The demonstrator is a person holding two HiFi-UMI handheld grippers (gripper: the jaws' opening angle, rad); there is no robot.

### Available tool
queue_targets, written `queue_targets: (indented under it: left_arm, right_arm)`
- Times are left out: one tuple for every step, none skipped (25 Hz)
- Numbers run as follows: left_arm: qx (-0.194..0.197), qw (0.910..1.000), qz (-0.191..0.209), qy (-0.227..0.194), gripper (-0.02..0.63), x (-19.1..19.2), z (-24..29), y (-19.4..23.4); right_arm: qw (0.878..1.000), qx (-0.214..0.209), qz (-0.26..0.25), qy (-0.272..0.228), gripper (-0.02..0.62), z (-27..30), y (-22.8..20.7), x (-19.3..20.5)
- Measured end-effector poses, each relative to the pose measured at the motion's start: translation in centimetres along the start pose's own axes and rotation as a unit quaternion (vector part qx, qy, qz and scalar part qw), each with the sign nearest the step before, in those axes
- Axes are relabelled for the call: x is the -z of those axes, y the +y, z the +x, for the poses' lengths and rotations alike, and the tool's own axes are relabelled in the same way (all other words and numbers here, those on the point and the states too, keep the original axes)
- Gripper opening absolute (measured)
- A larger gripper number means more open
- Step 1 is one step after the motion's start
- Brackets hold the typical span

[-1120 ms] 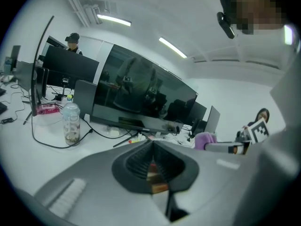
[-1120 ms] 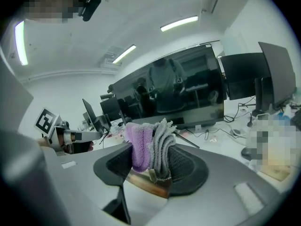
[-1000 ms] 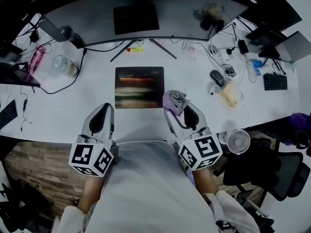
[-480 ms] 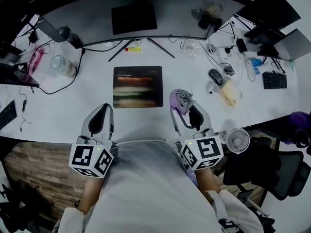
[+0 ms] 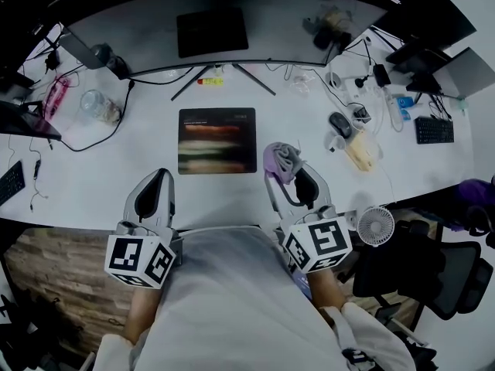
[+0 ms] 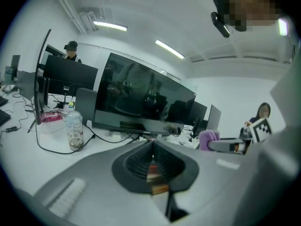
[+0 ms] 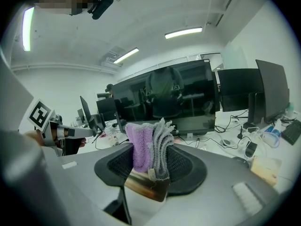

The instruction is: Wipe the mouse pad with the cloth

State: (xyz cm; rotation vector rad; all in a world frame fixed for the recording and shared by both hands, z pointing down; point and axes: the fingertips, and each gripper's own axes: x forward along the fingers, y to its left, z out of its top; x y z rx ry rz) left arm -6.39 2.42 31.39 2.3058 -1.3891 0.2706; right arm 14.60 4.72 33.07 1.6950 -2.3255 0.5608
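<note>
The dark mouse pad (image 5: 217,140) with blurred coloured stripes lies flat on the white desk (image 5: 116,161), in front of the monitor stand. My right gripper (image 5: 281,166) is shut on a purple and grey cloth (image 5: 281,160), held just right of the pad's near right corner. In the right gripper view the cloth (image 7: 151,146) sticks up from between the jaws, and a strip of the pad (image 7: 146,186) shows below it. My left gripper (image 5: 152,182) hovers over the desk near the front edge, left of the pad, shut with nothing in it (image 6: 152,163).
A curved monitor (image 5: 213,29) stands behind the pad. A clear bottle (image 5: 99,105) and cables lie at the left. A mouse (image 5: 339,124), a yellowish box (image 5: 362,152), chargers and a keyboard (image 5: 434,130) crowd the right. A small fan (image 5: 376,225) sits by the right front edge.
The right gripper with the cloth drifted right, then came back slightly left and nearer. The left gripper pulled back a little toward the desk's front edge.
</note>
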Motion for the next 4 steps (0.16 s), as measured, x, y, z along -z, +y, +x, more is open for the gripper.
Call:
queue_targets:
  left_arm:
    - [-0.002, 1.0, 0.001, 0.002, 0.0, -0.11, -0.18, 0.05]
    - [-0.003, 1.0, 0.002, 0.004, 0.0, -0.24, -0.34, 0.07]
    - [-0.005, 1.0, 0.003, 0.005, 0.0, -0.39, -0.48, 0.06]
    - [-0.006, 1.0, 0.005, 0.006, 0.0, -0.53, -0.61, 0.03]
  right_arm:
    - [1.0, -0.004, 0.001, -0.001, 0.196, 0.14, 0.31, 0.03]
    - [1.0, -0.007, 0.001, -0.002, 0.196, 0.3, 0.57, 0.03]
    - [1.0, -0.009, 0.0, -0.003, 0.196, 0.46, 0.77, 0.01]
    - [1.0, -0.011, -0.001, -0.005, 0.196, 0.62, 0.95, -0.02]
